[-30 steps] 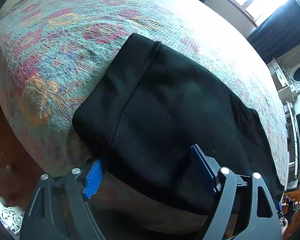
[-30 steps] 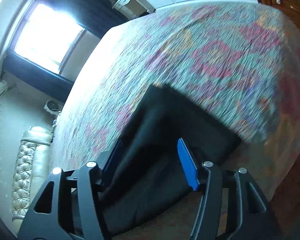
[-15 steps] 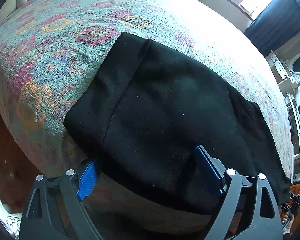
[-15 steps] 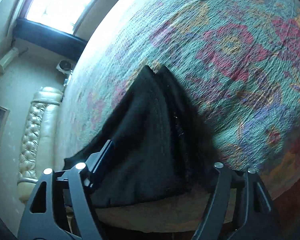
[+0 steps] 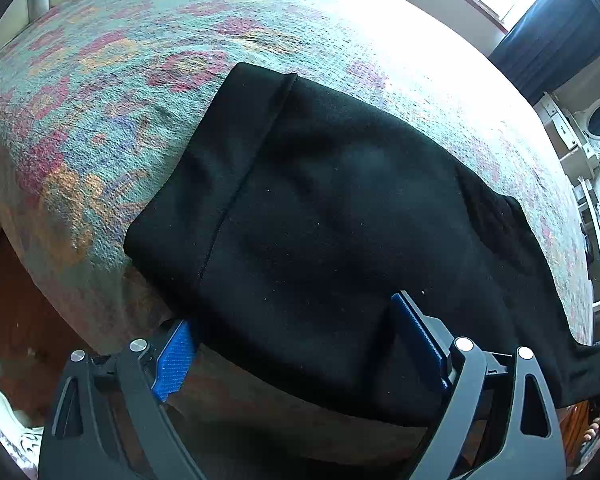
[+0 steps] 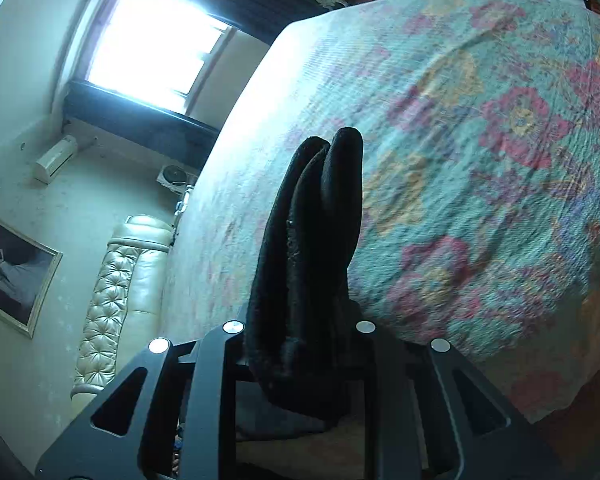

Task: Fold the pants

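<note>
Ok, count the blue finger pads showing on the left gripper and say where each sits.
2. One blue pad sits at the pants' near left edge, over the bedspread's side. The other blue pad rests against the black cloth farther right. The left gripper is open.

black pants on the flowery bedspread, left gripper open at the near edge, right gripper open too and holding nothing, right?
Not quite. In the right wrist view the right gripper is shut on a bunched end of the pants. The rest holds: the pants lie on the flowery bedspread, and the left gripper is open at their near edge.
</note>
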{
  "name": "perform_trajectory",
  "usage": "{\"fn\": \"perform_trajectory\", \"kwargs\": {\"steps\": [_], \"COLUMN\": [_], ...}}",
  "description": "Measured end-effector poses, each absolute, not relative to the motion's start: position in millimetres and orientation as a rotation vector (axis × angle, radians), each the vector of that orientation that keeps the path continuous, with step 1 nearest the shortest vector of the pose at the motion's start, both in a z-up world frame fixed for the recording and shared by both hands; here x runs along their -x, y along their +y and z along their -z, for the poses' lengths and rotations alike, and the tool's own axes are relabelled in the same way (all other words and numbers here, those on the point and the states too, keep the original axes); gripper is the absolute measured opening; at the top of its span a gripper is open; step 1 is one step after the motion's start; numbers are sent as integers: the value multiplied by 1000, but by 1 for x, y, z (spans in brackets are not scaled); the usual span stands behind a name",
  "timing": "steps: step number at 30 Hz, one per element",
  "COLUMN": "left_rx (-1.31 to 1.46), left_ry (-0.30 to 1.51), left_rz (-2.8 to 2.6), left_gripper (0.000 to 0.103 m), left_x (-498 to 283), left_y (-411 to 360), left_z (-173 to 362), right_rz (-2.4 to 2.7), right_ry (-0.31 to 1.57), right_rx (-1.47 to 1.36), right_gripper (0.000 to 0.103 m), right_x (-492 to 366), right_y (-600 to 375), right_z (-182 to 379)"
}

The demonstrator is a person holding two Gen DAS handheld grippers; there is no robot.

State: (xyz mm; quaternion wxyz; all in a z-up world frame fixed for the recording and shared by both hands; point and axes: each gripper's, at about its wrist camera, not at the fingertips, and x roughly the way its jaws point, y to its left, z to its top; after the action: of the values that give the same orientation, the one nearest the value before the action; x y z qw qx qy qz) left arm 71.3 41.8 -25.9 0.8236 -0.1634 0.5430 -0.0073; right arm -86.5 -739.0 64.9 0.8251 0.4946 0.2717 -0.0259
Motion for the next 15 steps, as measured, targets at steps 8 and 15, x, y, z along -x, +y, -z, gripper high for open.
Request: {"fn": "perform_trajectory", "kwargs": {"steps": [8, 15], "left_rx": [343, 347], "left_ry": [1156, 1157], "left_rz": [2, 2], "left_gripper": [89, 89], "left_x": [-76, -76], "left_y": [41, 44], "left_z": [28, 29], "right_rz": [-76, -133], "right_ry": [518, 611], "right_rx": [-921, -749], "right_gripper": [20, 20], "right_x": [70, 30], "right_y": [-674, -573], "right_z": [-143, -149]}}
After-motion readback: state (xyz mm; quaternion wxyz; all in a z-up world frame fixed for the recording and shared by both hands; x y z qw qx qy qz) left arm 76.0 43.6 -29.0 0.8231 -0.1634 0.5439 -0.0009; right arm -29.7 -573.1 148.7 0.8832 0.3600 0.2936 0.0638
